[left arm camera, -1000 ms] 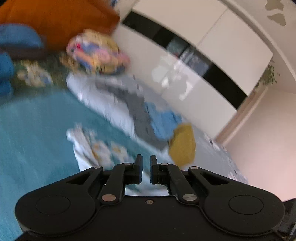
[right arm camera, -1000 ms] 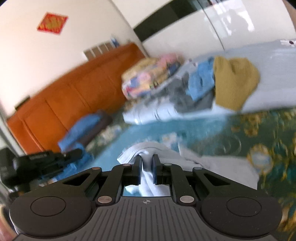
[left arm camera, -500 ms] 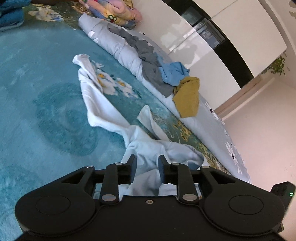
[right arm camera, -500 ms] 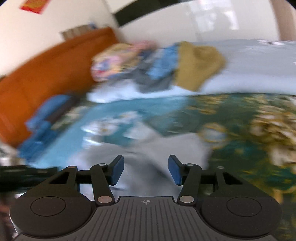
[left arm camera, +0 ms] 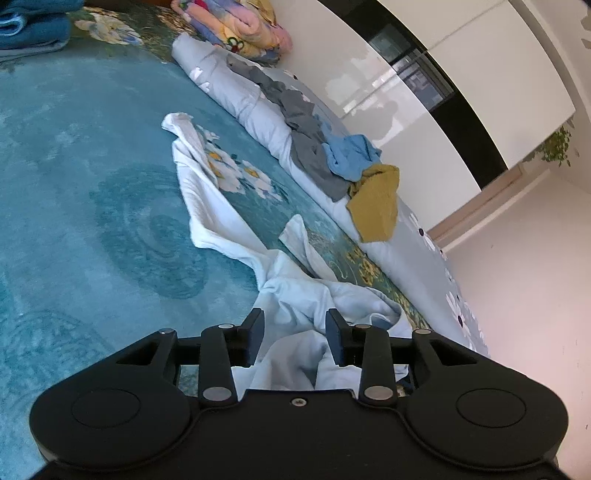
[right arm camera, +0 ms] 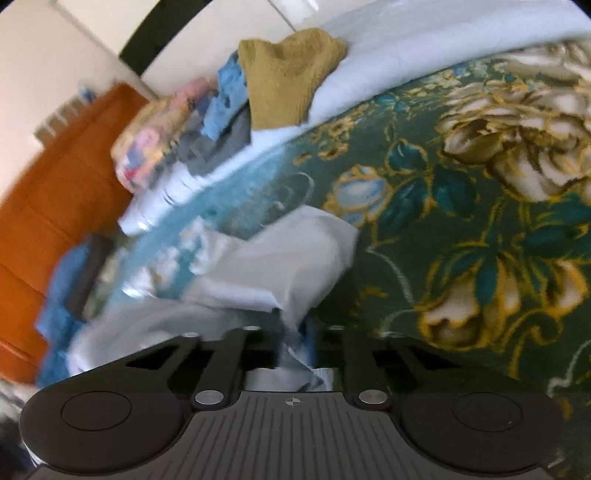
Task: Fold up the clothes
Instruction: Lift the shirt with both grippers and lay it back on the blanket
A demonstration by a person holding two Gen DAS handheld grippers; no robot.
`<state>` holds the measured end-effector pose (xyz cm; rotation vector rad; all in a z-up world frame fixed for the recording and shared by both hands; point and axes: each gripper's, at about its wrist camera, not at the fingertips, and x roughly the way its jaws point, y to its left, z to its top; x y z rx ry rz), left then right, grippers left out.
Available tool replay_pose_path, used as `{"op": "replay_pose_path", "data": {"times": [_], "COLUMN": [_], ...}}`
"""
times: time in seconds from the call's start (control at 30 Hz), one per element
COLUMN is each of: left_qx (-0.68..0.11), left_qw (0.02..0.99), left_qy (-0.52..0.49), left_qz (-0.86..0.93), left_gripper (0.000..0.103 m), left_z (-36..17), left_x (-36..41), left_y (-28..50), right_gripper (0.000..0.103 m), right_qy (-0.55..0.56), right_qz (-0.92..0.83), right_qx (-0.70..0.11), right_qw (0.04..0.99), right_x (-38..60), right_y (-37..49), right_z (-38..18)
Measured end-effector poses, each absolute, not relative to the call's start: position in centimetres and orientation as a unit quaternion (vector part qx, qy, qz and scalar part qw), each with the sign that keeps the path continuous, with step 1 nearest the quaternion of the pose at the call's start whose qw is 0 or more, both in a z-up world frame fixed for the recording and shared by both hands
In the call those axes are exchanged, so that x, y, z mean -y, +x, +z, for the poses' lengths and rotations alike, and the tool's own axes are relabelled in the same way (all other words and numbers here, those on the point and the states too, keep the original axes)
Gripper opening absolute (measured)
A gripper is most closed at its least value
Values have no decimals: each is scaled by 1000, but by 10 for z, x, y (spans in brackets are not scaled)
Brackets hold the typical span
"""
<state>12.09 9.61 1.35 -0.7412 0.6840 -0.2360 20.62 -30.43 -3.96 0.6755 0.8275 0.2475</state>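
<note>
A crumpled white garment [left arm camera: 218,221] lies stretched across the teal carpet [left arm camera: 74,184], one end bunched right under my left gripper [left arm camera: 294,326]. Its jaws are opening: they stand apart with white cloth between them, and the pads do not press on it. In the right wrist view, the same white garment [right arm camera: 295,258] rises in a fold into my right gripper [right arm camera: 295,325], which is shut on a pinch of the cloth. That view is blurred.
A rolled pale blue quilt [left arm camera: 236,88] runs along the carpet's far side, with a grey garment [left arm camera: 303,147], a blue garment [left arm camera: 351,155] and a mustard garment [left arm camera: 376,203] on it. A colourful folded blanket [left arm camera: 236,26], an orange sofa [right arm camera: 44,206] and white cabinets [left arm camera: 461,92] stand beyond.
My left gripper came down to the white garment and its jaws spread apart. My right gripper rolled and sank; its jaws swung wide, then shut on the white cloth.
</note>
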Motion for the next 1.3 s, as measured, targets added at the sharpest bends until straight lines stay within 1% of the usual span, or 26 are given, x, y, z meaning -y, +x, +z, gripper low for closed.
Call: {"op": "replay_pose_path", "data": {"times": [0.1,0.23,0.27,0.3,0.43,0.5,0.57,0.63,0.67,0.7,0.8,0.9,0.93,0.97,1.0,1.03,1.07,1.1,1.13,1.17,1.3], "left_qx": [-322,-310,-308,-304,-283,-275,-270,-261,-257,-252,-245,-243,-244,-248,-251,-256,-261,-266,-271,-274,-283], "left_qw": [869,870,871,872,879,887,896,905,911,917,932,940,942,943,942,939,934,930,927,925,910], "left_qy": [-360,-366,-367,-367,-362,-347,-327,-311,-300,-287,-248,-222,-214,-209,-210,-222,-236,-245,-253,-258,-303], "left_qz": [-108,-111,-113,-114,-130,-133,-129,-126,-120,-112,-95,-88,-83,-75,-68,-66,-65,-60,-54,-44,-8], "left_gripper": [35,35,38,41,45,50,51,58,69,78,79,79,79,76,68,63,51,44,41,36,35], "left_z": [14,19,21,23,34,40,45,49,50,52,55,55,54,52,50,46,42,38,34,31,15], "left_x": [-101,-104,-104,-105,-110,-112,-114,-115,-115,-115,-113,-110,-109,-109,-111,-114,-118,-122,-125,-128,-148], "left_y": [116,112,110,108,96,91,85,80,78,76,70,67,67,67,68,69,70,71,72,72,73], "right_gripper": [6,6,6,6,6,6,6,6,6,7,7,9,11,13,15,18,19,18,18,19,26], "right_qy": [362,345,342,338,322,319,317,305,293,279,228,200,196,192,190,191,190,190,190,195,215], "right_qz": [186,284,305,323,388,410,434,455,465,475,499,503,503,505,507,509,510,510,510,512,499], "right_qx": [-359,-328,-324,-324,-337,-344,-348,-355,-360,-364,-376,-394,-399,-401,-405,-413,-417,-420,-419,-417,-403], "right_qw": [840,832,828,822,795,782,768,757,754,751,747,743,741,740,737,731,728,726,727,725,737], "right_x": [300,266,256,245,195,172,152,131,121,112,82,63,60,58,56,56,58,61,65,70,99], "right_y": [200,196,196,196,203,206,207,207,206,204,192,180,177,175,172,170,168,166,164,164,166], "right_z": [-18,16,22,27,41,45,50,56,59,61,68,67,65,65,65,64,63,62,61,61,59]}}
